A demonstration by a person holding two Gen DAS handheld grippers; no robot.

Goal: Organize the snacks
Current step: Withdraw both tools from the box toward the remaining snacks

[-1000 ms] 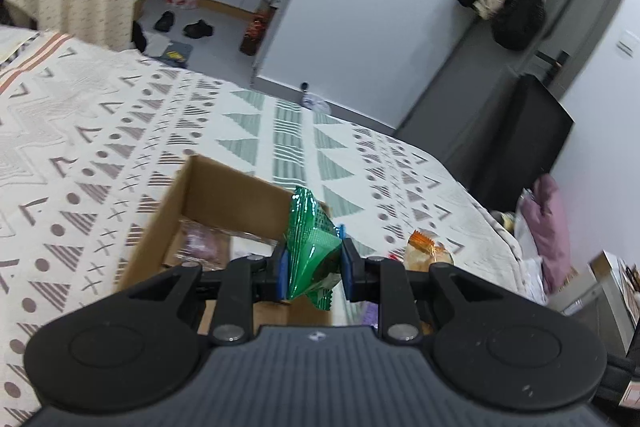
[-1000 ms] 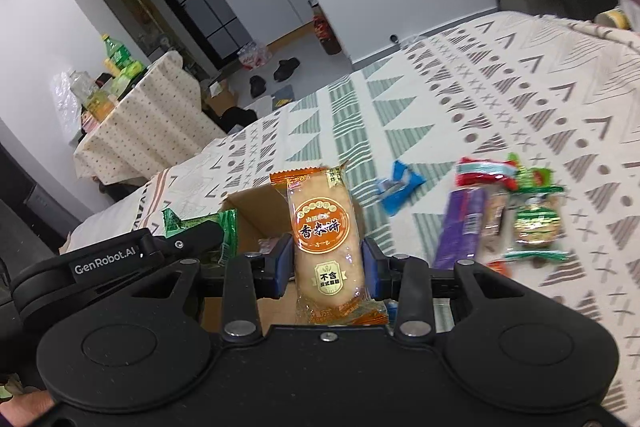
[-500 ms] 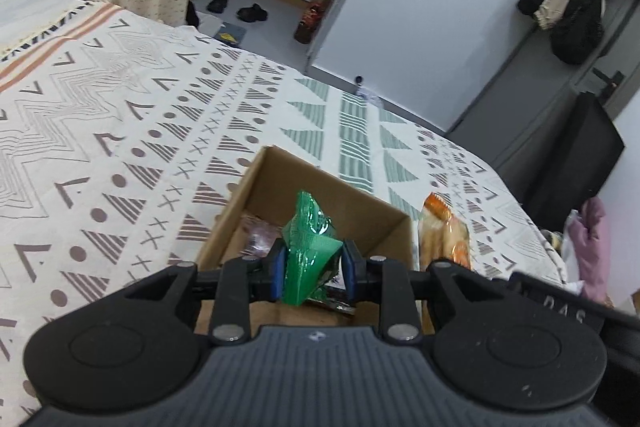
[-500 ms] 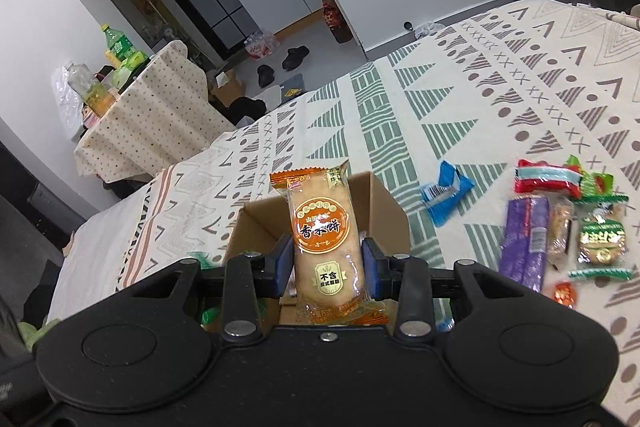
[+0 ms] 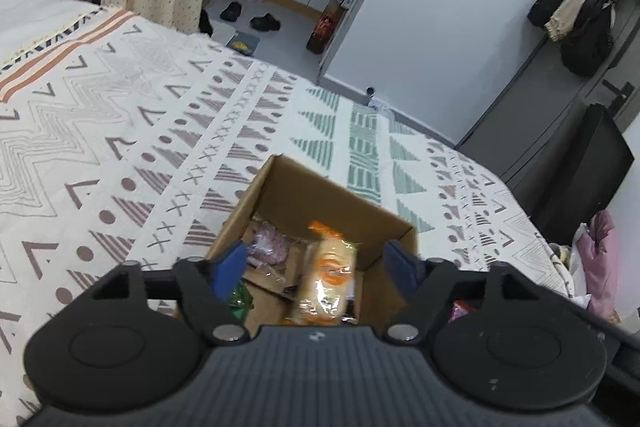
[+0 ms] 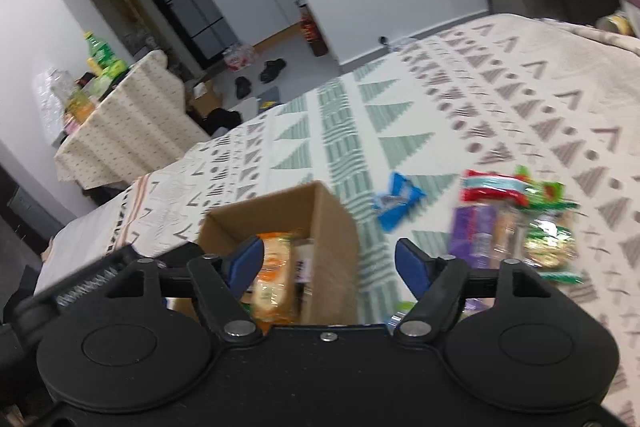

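Patterned bedspread, cardboard box at 6 o'clock. Both drops done: left gripper and right gripper now wide, empty. Orange cake pack and green packet inside the box. Remaining snacks at 3 o'clock are next.

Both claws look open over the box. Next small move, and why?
Probably swing the right claw toward the blue packet on the bedspread. Both it and the left claw are open and empty, the orange cake pack and green packet lie inside the cardboard box, and loose snacks remain beside it.
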